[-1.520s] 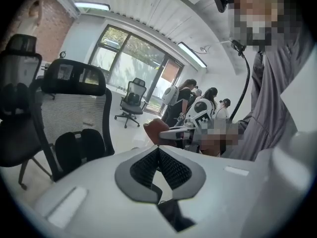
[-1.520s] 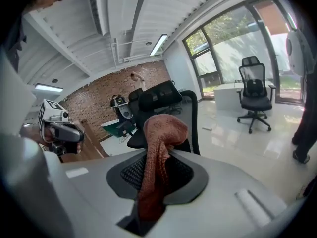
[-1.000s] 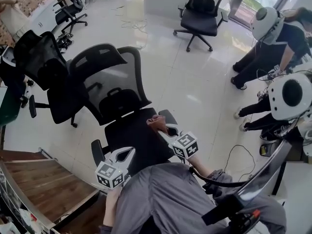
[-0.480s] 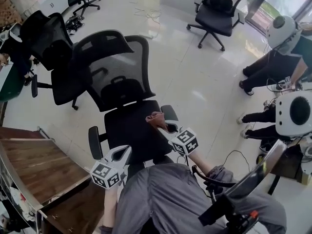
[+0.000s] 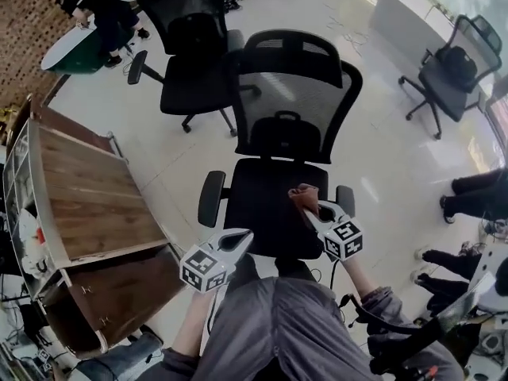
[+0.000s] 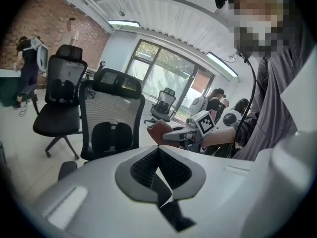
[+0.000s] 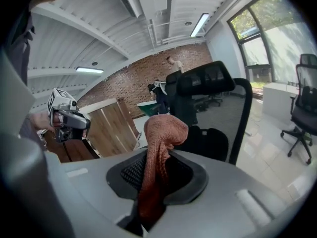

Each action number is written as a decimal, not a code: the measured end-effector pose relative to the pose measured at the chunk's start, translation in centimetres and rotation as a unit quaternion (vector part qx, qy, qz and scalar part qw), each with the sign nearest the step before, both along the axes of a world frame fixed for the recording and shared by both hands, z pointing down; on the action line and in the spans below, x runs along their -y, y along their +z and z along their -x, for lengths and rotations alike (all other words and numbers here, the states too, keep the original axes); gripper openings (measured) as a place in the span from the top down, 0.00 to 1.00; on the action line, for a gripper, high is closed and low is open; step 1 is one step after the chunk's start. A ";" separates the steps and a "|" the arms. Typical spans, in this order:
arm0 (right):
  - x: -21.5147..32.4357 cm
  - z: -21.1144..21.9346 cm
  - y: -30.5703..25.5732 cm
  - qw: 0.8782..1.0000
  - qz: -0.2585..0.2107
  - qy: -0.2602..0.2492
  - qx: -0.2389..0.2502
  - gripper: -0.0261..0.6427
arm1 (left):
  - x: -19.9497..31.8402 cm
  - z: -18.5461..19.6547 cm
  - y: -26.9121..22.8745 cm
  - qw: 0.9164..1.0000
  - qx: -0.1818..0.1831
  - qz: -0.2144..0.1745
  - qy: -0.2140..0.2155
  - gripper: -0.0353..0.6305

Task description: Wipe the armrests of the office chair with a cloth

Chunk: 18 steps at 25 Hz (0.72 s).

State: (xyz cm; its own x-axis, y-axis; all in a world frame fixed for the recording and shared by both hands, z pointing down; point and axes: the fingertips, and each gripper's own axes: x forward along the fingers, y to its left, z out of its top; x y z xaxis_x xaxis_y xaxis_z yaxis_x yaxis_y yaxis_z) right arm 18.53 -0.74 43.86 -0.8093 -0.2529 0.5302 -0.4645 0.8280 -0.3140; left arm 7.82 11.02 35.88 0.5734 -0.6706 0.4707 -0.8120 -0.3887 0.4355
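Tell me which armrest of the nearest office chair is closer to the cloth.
The armrest on the person's right; the cloth in the right hand-held gripper is beside it, the other armrest lies across the seat.

A pale, glossy tiled floor [image 5: 381, 157] carries everything here. The black office chair [image 5: 266, 205] stands on it at the centre, its back towards the far side of the room. A second black chair [image 5: 190, 86] stands just behind it to the left, and a third chair [image 5: 454, 68] is well apart at the upper right. A wooden bench [image 5: 91, 197] stands on the floor at the left, near the centre chair. Thin lines at the far end may be loose cables [image 5: 345, 6]. A person's legs [image 5: 480, 189] stand at the right edge.
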 end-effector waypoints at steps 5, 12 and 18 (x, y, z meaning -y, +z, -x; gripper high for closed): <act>-2.6 11.9 4.0 0.995 0.010 -0.101 -0.022 0.85 | -4.4 7.6 2.1 0.998 0.015 0.025 -0.047 0.92; -3.1 29.6 12.8 0.980 -0.006 -0.189 -0.065 0.85 | -10.8 18.2 6.0 0.992 0.005 0.064 -0.105 0.92; 0.3 37.3 19.0 0.965 -0.030 -0.211 -0.156 0.85 | -13.5 23.3 7.5 0.985 -0.007 0.096 -0.146 0.92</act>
State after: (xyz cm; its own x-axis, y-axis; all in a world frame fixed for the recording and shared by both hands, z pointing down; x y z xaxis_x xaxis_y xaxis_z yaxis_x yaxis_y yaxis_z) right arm -18.81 -1.01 62.87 -0.6503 0.0260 0.7593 -0.1469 0.9763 -0.1592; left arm -15.51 24.53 43.40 0.3761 -0.7077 0.5981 -0.8704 -0.0485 0.4900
